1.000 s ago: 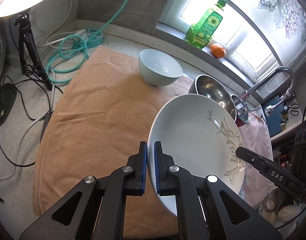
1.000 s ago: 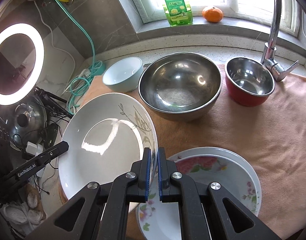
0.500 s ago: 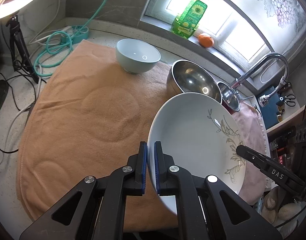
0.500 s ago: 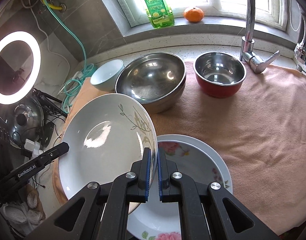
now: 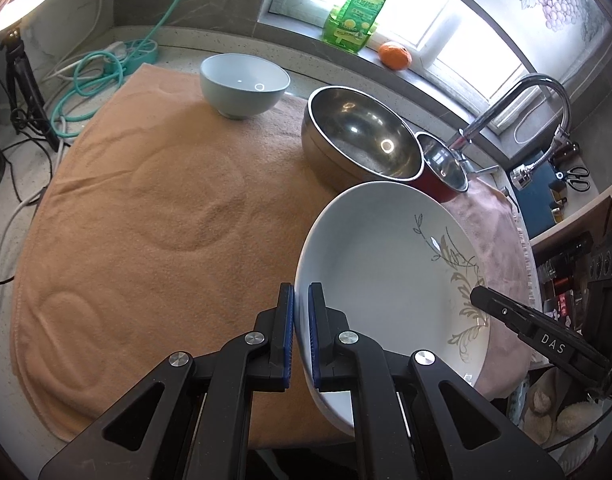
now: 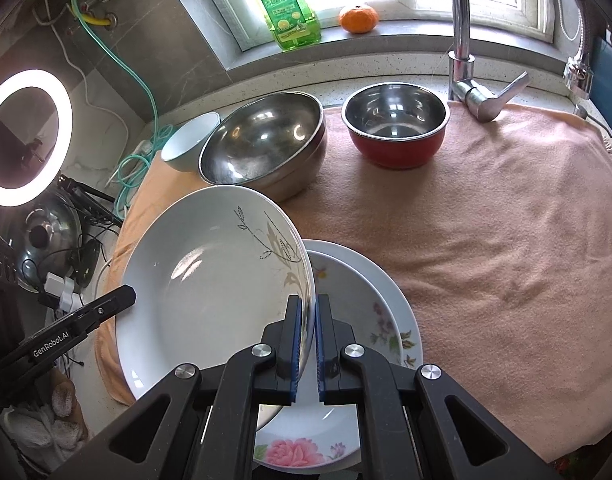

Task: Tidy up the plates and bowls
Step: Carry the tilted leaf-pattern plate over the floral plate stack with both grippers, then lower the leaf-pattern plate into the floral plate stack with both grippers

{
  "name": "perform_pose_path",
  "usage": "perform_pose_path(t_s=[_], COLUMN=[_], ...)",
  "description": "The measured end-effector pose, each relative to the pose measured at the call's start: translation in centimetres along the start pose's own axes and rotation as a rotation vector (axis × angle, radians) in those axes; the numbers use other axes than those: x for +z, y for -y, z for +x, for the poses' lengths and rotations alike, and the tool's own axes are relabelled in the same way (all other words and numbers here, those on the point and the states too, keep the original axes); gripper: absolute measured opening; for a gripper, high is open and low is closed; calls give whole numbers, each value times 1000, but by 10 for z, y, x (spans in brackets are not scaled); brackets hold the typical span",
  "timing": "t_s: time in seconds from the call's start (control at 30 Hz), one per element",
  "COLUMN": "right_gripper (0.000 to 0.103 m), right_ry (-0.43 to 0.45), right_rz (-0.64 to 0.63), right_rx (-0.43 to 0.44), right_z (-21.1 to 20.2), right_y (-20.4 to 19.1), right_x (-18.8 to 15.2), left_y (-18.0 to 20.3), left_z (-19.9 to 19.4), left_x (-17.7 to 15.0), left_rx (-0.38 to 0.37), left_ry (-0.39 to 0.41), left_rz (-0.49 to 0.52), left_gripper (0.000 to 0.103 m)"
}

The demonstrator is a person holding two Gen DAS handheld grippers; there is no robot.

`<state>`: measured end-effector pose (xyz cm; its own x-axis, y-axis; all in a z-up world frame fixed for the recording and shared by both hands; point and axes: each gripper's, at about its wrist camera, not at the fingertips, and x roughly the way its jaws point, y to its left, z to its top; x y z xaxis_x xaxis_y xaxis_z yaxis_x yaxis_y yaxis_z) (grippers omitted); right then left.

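Both grippers hold one white plate with a grey leaf pattern in the air. My left gripper is shut on its left rim, my right gripper is shut on its right rim. Under the held plate lies a stack of flowered plates on the orange towel. Behind stand a large steel bowl, a red bowl with a steel inside and a pale blue bowl.
A tap rises at the back right. A green soap bottle and an orange sit on the window sill. A ring light, cables and a teal hose lie left of the towel.
Both grippers carried the leaf plate to the right, over the flowered plates. The bowls have shifted left in both views. The grip on the plate has not changed.
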<state>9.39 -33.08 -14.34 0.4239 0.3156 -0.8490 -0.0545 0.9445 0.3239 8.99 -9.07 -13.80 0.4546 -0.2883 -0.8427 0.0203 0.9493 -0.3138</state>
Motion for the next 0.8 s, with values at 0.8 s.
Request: perform_pose_path(t_s=[0.8], right_gripper=[6], right_ry=[-42], right_rz=[22], right_rx=[-24], right_z=[6], right_y=[40], right_x=[-20], left_y=[24], left_z=[25], left_x=[-19], left_rx=[13], left_ry=[-56], left_rz=[17], left_gripper=[5])
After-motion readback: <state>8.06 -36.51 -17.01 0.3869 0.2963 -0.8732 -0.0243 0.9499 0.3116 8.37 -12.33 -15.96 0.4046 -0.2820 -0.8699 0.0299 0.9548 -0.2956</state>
